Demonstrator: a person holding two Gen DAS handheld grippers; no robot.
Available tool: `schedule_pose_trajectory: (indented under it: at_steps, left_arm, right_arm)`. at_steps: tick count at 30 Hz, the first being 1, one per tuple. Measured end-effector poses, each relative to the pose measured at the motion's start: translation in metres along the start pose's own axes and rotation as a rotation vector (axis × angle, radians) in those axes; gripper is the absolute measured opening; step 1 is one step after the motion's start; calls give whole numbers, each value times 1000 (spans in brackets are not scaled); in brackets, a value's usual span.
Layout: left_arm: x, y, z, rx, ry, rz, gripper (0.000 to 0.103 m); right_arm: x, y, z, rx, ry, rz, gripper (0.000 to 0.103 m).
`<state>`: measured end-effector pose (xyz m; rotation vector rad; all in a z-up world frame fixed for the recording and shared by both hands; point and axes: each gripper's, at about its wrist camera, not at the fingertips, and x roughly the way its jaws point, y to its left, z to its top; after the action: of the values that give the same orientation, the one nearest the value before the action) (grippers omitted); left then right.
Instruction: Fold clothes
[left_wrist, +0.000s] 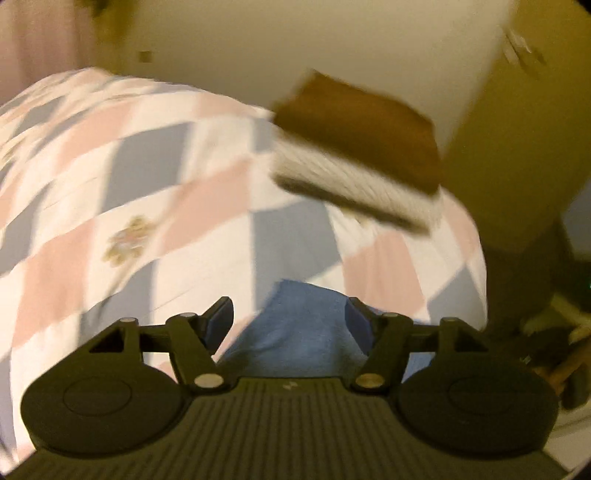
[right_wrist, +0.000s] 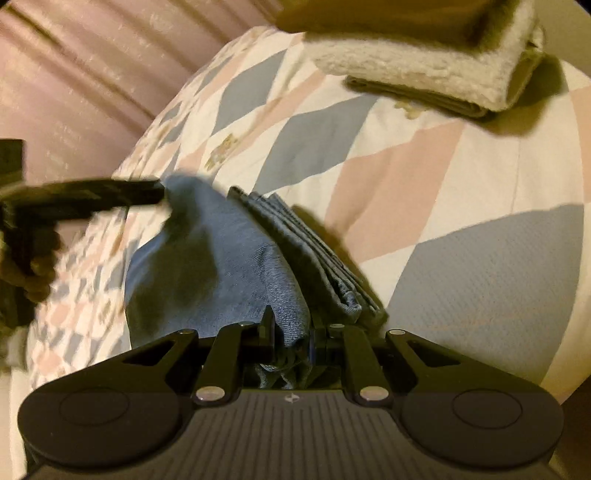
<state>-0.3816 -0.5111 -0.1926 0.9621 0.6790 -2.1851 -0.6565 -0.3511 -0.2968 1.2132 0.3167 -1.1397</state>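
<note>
Right wrist view: right tongs (right_wrist: 291, 332) clamped on blue cloth (right_wrist: 221, 258) edge, left tongs (left_wrist: 290, 317) wide, open bedspread (right_wrist: 461, 184) beyond.

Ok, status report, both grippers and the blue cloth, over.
Left gripper open over blue cloth. Right gripper shut on its edge. Folded stack lies apart on the quilt, nothing blocking.

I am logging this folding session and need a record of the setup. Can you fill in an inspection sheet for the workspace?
Surface: bed with checked quilt in pink, grey and white.
Job's things: blue cloth, partly folded, on the quilt; folded stack, brown on cream on olive, at the far end.
Clutter: nothing seen.
Grippers: right gripper shut on the blue cloth; left gripper open above the cloth, nothing pinched.
Cables: nothing seen.
Surroundings: pink curtain, pale wall, cabinet.
</note>
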Motion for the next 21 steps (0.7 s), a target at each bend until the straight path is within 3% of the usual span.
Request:
schedule_pose_trajectory:
  at_steps: [3, 5, 8, 10, 11, 13, 14, 16, 17, 20, 21]
  left_arm:
    - [-16, 1, -20, -27, 9, 8, 41]
    - [-18, -7, -44, -35, 35, -20, 34]
    - [-9, -20, -78, -25, 69, -60, 32]
    - [5, -25, -95, -27, 91, -30, 32]
    - [11, -25, -100, -36, 106, -6, 27]
    - [6, -22, -104, -71, 87, 8, 23]
    - [-1, -18, -104, -96, 68, 0, 23]
    - [-14, -9, -104, -133, 35, -5, 24]
    - [-15, -6, -104, -134, 28, 3, 24]
    - [-3, 3, -106, -108, 50, 40, 24]
    - [6, 6, -107, -113, 63, 54, 24]
  right_arm:
    - [1, -13, 4, 60, 15, 33, 14]
    - [-2, -13, 9, 73, 7, 42, 14]
    - [-11, -14, 12, 81, 3, 25, 14]
    - [-3, -21, 12, 92, 33, -6, 14]
    - [2, -23, 12, 96, 50, -23, 18]
    - [9, -23, 12, 112, 60, -57, 20]
    - [10, -20, 13, 114, 58, -79, 22]
    - [-3, -1, 15, 71, -6, -170, 41]
    - [-13, 13, 15, 33, -59, -258, 51]
    - [-41, 51, 10, -105, -203, -467, 52]
    - [-44, 63, 7, -162, -219, -451, 45]
